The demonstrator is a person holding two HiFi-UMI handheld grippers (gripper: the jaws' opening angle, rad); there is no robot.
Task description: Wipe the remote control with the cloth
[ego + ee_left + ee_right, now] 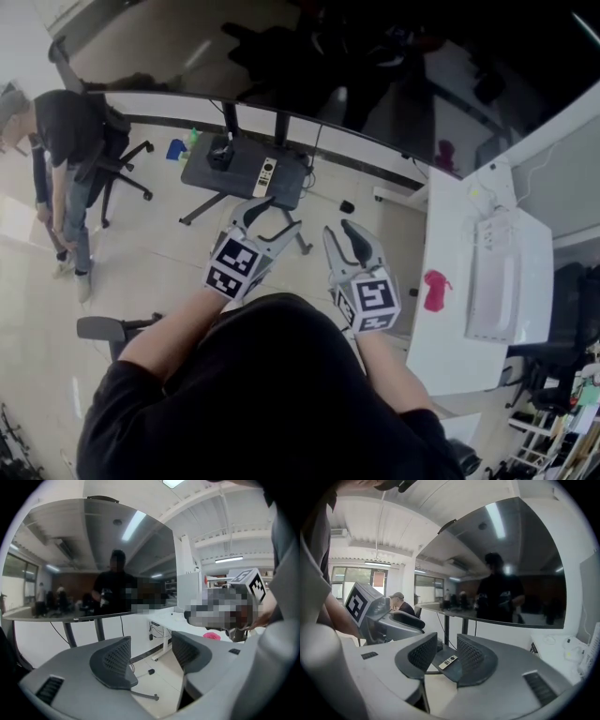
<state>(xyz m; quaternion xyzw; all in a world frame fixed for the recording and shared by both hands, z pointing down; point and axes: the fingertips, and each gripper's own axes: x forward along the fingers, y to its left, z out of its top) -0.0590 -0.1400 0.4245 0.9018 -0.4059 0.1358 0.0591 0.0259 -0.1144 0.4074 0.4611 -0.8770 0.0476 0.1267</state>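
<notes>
1. your left tool (267,217) and right tool (339,234) are both released and empty.
2. first pinch the pink cloth (436,289) off the white surface (450,347) at right.
3. then carry it to the remote control (266,175) on the dark surface (202,173), upper centre.

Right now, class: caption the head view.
Left gripper and right gripper open, empty; remote on grey table ahead, pink cloth on white desk.

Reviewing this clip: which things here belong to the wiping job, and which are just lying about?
Job: remote, pink cloth, left gripper and right gripper, both open and empty.
Lying about: black box by the remote, white tray, office chair, blue thing on the floor.
</notes>
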